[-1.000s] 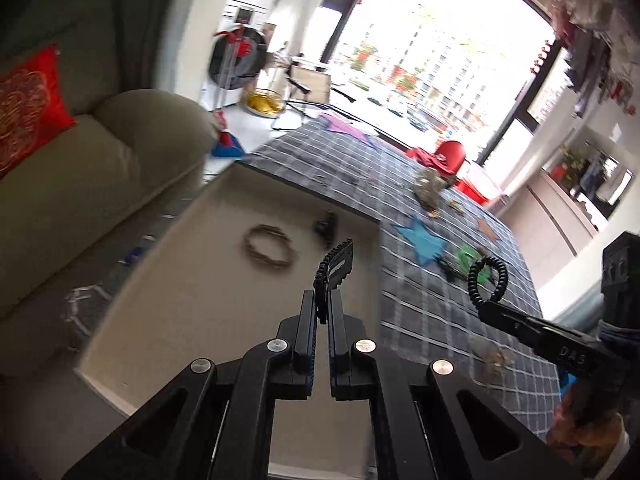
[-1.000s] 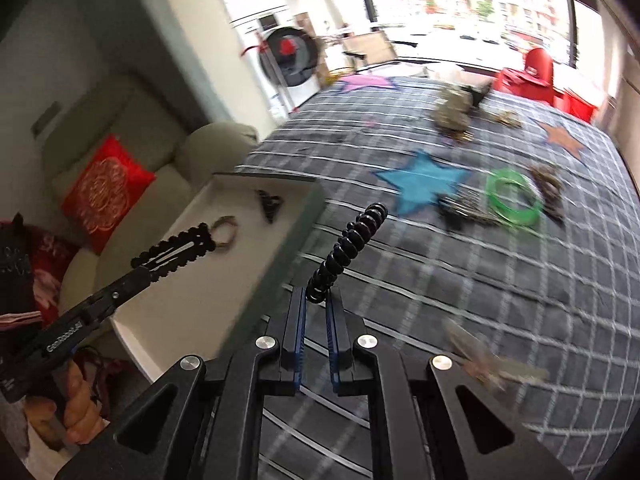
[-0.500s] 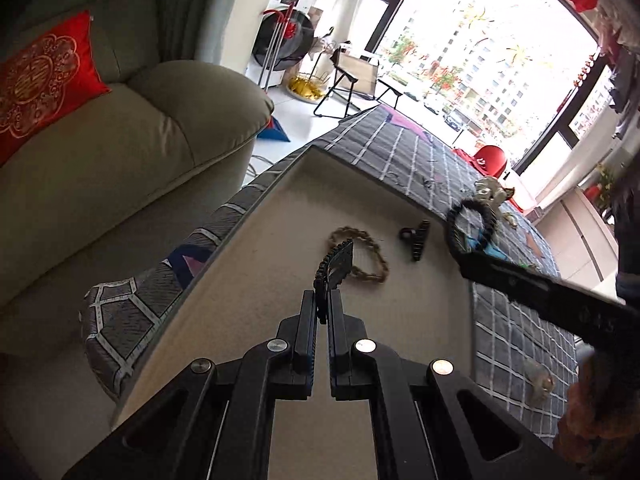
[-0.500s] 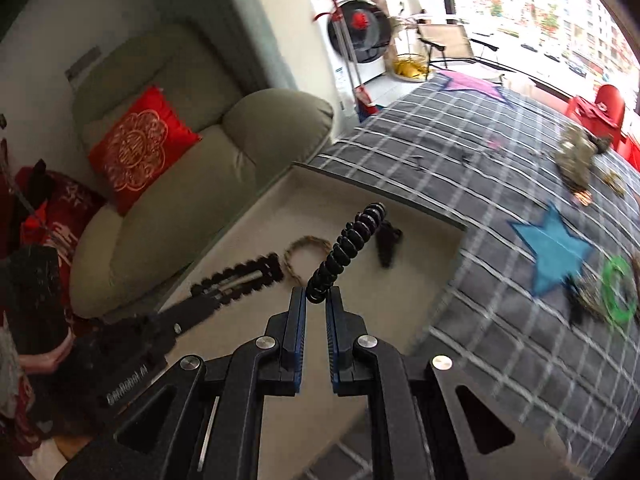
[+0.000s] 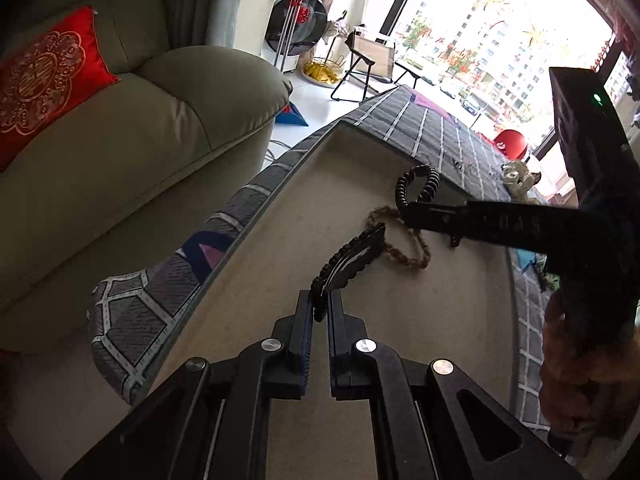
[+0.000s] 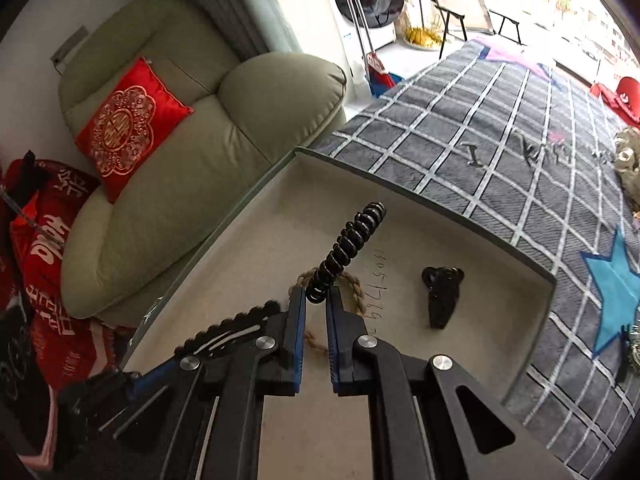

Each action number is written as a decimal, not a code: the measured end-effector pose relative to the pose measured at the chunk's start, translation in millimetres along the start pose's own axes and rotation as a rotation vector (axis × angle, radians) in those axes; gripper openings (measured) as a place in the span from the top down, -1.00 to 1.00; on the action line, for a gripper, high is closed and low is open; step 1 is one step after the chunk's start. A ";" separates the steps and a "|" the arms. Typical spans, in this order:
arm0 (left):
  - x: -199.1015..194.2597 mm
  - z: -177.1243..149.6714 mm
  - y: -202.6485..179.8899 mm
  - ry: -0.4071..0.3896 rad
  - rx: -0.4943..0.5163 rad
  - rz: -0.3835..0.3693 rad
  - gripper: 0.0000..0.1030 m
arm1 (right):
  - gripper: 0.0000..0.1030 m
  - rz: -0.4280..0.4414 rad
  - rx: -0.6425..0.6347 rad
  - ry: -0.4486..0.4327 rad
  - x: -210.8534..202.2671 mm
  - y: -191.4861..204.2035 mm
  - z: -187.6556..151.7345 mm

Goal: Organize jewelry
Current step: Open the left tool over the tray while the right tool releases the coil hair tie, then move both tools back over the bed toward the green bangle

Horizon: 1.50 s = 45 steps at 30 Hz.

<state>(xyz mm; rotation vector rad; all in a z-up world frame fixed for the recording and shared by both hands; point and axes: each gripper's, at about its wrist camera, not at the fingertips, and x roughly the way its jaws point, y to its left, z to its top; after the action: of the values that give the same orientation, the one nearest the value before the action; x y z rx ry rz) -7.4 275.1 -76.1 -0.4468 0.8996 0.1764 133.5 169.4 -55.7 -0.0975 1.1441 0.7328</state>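
Observation:
My left gripper [image 5: 320,304] is shut on a black toothed hair clip [image 5: 352,258] and holds it over the beige tray [image 5: 304,184]. My right gripper [image 6: 316,300] is shut on a black spiral hair tie [image 6: 348,246], also over the tray [image 6: 460,236]; it shows in the left wrist view [image 5: 416,184] too. A braided tan bracelet [image 5: 404,254] lies on the tray floor just past both grippers, seen partly behind the right gripper's fingers [image 6: 354,286]. A small black claw clip [image 6: 442,292] lies on the tray to its right.
The tray sits at the edge of a grey checked cloth [image 6: 500,128] with star patches. More jewelry lies on the cloth at the far right [image 6: 628,164]. A green sofa [image 6: 200,128] with a red cushion [image 6: 128,128] stands to the left.
Both grippers have moved left from the cloth to over the tray and come lower and closer to the bracelet. Each still holds its item.

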 end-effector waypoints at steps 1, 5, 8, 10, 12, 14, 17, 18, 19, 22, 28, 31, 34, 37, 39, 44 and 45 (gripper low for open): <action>-0.4 -0.8 1.1 0.001 0.003 0.005 0.86 | 0.77 0.001 0.006 0.005 1.8 -1.7 1.0; -0.3 -2.6 -2.9 0.006 0.027 0.033 0.86 | 0.76 0.016 0.029 0.017 4.2 -7.0 1.7; -0.9 -3.5 -10.8 0.007 0.049 0.055 0.86 | 0.35 0.025 0.033 0.015 0.4 -9.1 1.2; -1.4 -3.7 -15.0 0.006 0.065 0.076 0.86 | -0.12 0.029 0.033 -0.008 -8.9 -9.9 -0.7; -1.9 -4.2 -17.9 0.007 0.071 0.090 0.86 | -0.15 0.032 0.032 -0.026 -18.6 -9.4 -1.9; -3.8 -3.4 -19.4 0.006 0.072 0.099 0.86 | -0.15 0.032 0.039 -0.046 -29.7 -10.5 -5.4; -7.8 -4.3 -20.0 -0.002 0.087 0.107 0.55 | -0.15 0.021 0.065 -0.073 -48.7 -18.9 -15.0; -8.4 -4.7 -21.7 -0.002 0.097 0.112 0.15 | -0.15 0.018 0.073 -0.080 -52.9 -20.3 -18.3; -9.7 -5.3 -22.8 -0.007 0.097 0.123 -0.64 | -0.15 0.015 0.082 -0.088 -58.1 -23.0 -22.5; -16.1 -6.3 -26.9 -0.039 0.116 0.149 -0.79 | -0.15 0.011 0.117 -0.113 -74.9 -34.3 -35.9; -23.8 -9.1 -34.8 -0.040 0.124 0.166 -0.84 | -0.16 0.001 0.186 -0.141 -103.9 -59.1 -63.0; -33.5 -8.6 -44.2 -0.066 0.146 0.170 -0.85 | -0.45 -0.010 0.207 -0.161 -119.7 -70.9 -75.2; -42.7 -8.3 -58.9 -0.084 0.178 0.168 -1.00 | -0.56 -0.024 0.231 -0.178 -133.7 -84.9 -88.6; -51.0 -8.3 -78.1 -0.096 0.219 0.155 -1.00 | -0.56 -0.057 0.269 -0.193 -149.7 -104.0 -105.1; -55.0 -9.2 -90.2 -0.102 0.239 0.146 -1.00 | -0.56 -0.079 0.299 -0.205 -159.7 -118.8 -115.9; -57.1 -12.0 -124.8 -0.096 0.283 0.120 -1.00 | -0.56 -0.145 0.397 -0.226 -182.8 -166.7 -140.6; -56.9 -12.4 -133.3 -0.096 0.294 0.112 -1.00 | -0.56 -0.155 0.412 -0.228 -185.6 -174.4 -144.8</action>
<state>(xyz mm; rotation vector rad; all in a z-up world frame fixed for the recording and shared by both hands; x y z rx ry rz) -7.0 152.4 2.1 -0.1140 0.8401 0.1641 79.9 -115.1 -11.0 0.2367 1.0338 0.3502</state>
